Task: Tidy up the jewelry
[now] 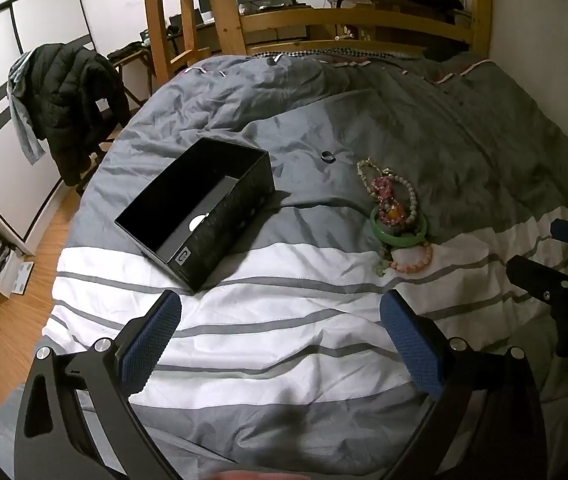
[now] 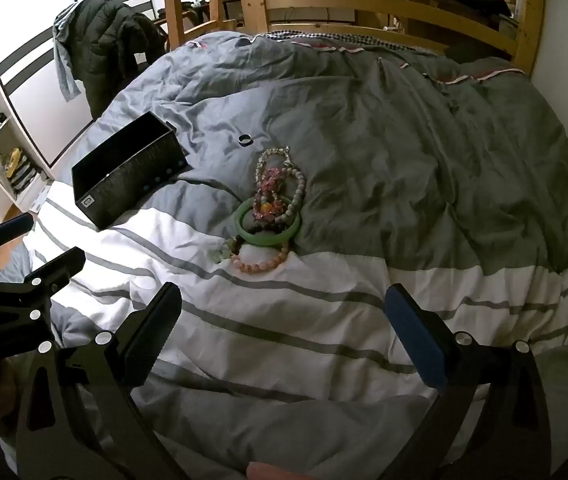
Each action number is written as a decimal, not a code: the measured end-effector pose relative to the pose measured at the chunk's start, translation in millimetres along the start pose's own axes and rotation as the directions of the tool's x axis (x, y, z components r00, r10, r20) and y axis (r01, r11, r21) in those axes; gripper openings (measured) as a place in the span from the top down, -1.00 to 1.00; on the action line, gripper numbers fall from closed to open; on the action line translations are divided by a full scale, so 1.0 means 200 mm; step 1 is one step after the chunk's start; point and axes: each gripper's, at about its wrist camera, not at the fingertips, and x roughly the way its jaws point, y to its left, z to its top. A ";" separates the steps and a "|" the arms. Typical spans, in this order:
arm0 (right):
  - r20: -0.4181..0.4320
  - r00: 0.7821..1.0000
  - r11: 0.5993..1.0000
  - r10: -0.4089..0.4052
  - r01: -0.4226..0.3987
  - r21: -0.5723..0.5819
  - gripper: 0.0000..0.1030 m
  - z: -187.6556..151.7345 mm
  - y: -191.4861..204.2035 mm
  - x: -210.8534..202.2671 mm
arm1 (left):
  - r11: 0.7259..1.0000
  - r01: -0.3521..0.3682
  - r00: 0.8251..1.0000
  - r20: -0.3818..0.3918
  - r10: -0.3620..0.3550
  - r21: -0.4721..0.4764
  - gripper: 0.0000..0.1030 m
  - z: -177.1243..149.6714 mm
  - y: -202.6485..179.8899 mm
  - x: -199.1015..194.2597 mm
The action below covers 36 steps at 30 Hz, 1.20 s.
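Bed [image 1: 284,340] with a grey and white striped duvet, seen from both wrist cameras. The left gripper [image 1: 280,320] and the right gripper [image 2: 282,316] each hover above the white stripes, jaws spread wide and holding nothing.

An open black box [image 1: 200,208] lies on the duvet left of centre. In the left view its long axis runs from near left to far right, with one short end, bearing a small label, turned toward the camera. A pale round item [image 1: 196,223] rests on its floor.

The jewelry lies in a loose heap to the right of the box, apart from it, strung out roughly along a near-far line. A green bangle [image 1: 399,229] lies flat, with pink beads [image 1: 383,188] and a pale bead strand [image 1: 409,196] overlapping it on the far side. A peach bead bracelet [image 1: 413,260] touches its near rim. A dark ring [image 1: 327,156] sits alone beyond the heap, between box and beads.

The left view looks down into the box; the right view shows only its outer walls [image 2: 132,184], and the interior is hidden. The right view shows the heap more centrally: bangle [image 2: 270,224], ring [image 2: 245,139]. Each view catches the other gripper at its edge.
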 end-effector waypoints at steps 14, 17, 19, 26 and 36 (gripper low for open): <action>0.000 1.000 1.000 0.005 -0.005 0.002 -0.95 0.00 -0.01 0.00 | 1.000 -0.004 1.000 0.020 0.003 0.005 -0.92 0.00 -0.01 -0.02; 0.000 1.000 1.000 0.001 -0.001 0.002 -0.95 0.00 0.00 0.00 | 1.000 -0.005 1.000 0.028 0.005 0.007 -0.92 0.00 -0.01 -0.01; -0.001 1.000 1.000 0.002 -0.002 0.001 -0.95 0.00 0.00 0.00 | 1.000 -0.015 0.999 0.034 0.015 0.006 -0.92 0.00 -0.01 -0.03; -0.009 1.000 1.000 0.013 -0.013 0.003 -0.95 0.00 0.00 0.00 | 1.000 -0.010 0.999 0.032 0.010 0.006 -0.92 -0.01 0.00 -0.03; -0.011 1.000 1.000 0.018 -0.018 0.004 -0.95 -0.01 0.00 0.01 | 1.000 -0.009 1.000 0.030 0.009 0.004 -0.92 -0.01 0.00 -0.03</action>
